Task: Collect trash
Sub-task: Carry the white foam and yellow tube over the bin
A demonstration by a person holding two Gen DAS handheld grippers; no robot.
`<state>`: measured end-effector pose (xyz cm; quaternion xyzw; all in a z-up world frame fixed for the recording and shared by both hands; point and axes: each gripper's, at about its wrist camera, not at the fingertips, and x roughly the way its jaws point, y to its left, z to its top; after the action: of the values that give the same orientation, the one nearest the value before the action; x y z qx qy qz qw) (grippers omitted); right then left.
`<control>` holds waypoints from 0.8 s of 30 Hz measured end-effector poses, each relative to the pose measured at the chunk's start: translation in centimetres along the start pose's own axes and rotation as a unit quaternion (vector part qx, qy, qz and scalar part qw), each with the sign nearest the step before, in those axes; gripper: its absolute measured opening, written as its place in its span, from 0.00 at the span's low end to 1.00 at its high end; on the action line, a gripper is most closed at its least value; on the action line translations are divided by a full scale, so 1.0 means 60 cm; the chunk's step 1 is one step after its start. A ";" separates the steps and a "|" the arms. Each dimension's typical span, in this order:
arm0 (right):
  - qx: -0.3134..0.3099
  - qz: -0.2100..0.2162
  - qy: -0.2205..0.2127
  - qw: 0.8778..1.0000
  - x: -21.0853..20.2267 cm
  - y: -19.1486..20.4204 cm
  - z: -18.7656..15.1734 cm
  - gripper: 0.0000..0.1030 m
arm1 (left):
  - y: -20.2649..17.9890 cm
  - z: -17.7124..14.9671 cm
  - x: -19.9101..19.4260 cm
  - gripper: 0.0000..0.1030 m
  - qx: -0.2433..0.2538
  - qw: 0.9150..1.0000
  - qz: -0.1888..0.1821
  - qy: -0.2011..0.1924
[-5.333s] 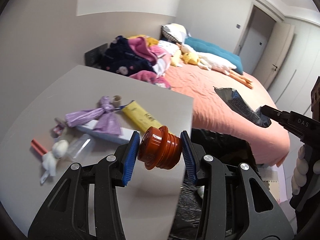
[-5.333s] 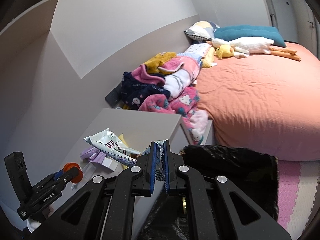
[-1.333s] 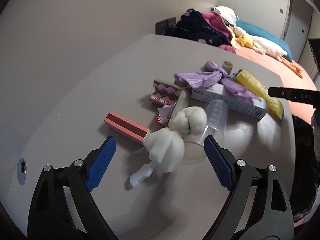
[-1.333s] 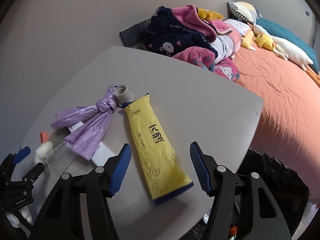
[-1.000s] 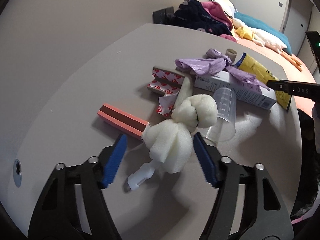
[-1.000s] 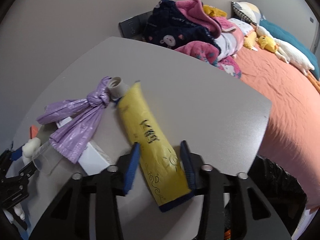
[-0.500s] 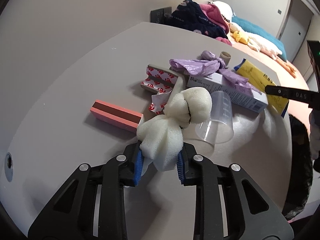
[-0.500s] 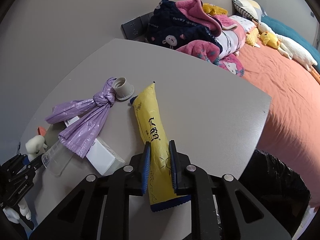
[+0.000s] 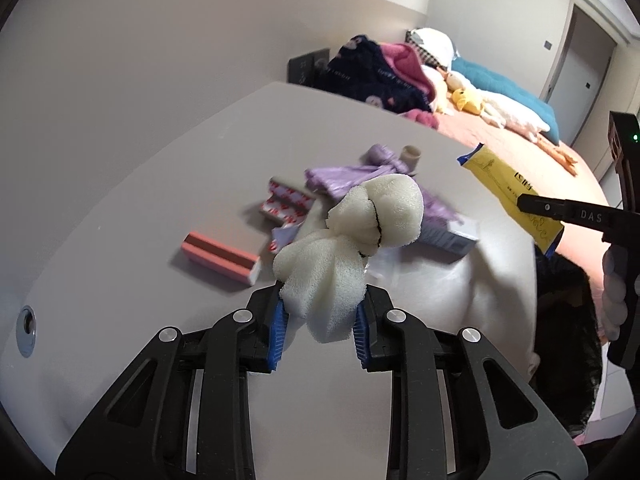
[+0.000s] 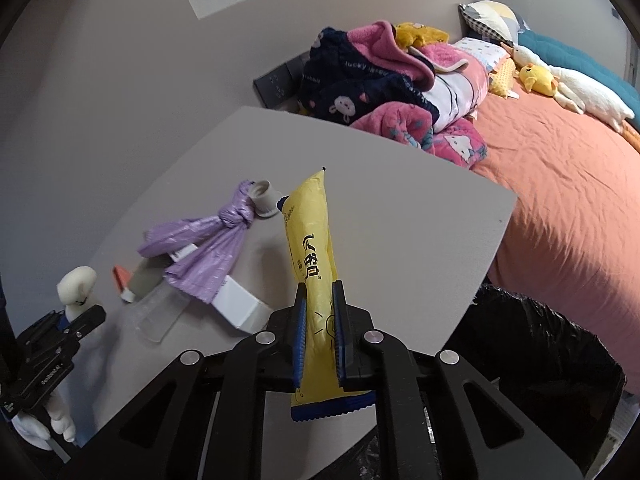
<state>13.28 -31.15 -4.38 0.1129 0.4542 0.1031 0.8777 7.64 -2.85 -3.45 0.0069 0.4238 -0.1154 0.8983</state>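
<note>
My left gripper [image 9: 318,326] is shut on a knotted white foam wad [image 9: 352,240], lifted just off the grey table [image 9: 160,200]. My right gripper [image 10: 319,320] is shut on a long yellow snack packet [image 10: 310,248], whose far end tilts up over the table. The left wrist view shows the same packet [image 9: 500,178] at the right, pinched by the right gripper. The right wrist view shows the foam wad [image 10: 76,284] at the far left in the left gripper [image 10: 76,316]. A black trash bag [image 10: 540,360] gapes beside the table's right edge.
Left on the table are a knotted purple bag [image 10: 208,240], a white box [image 10: 240,304], a clear cup [image 10: 160,316], a small beige cap [image 10: 266,198], a pink block [image 9: 220,258] and a red-white wrapper [image 9: 284,204]. Behind are a clothes pile [image 10: 380,80] and an orange bed [image 10: 560,160].
Both grippers closed, the left on the foam wad and the right on the yellow packet. Both then rose, lifting their items off the table.
</note>
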 end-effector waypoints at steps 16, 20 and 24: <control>0.014 0.012 -0.046 0.999 -0.121 -0.035 -0.021 0.12 | -0.127 0.032 -0.024 0.26 0.048 0.997 -0.058 -0.023; 0.017 0.006 -0.055 0.998 -0.147 -0.050 -0.032 0.12 | -0.161 0.033 -0.025 0.26 0.064 0.995 -0.075 -0.025; 0.024 -0.002 -0.062 0.998 -0.170 -0.066 -0.043 0.12 | -0.192 0.035 -0.026 0.26 0.079 0.993 -0.089 -0.026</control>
<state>5.69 -37.56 0.88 0.1394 0.4013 0.0832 0.9015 5.81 -13.98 0.07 0.0368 0.3888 -0.2279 0.8919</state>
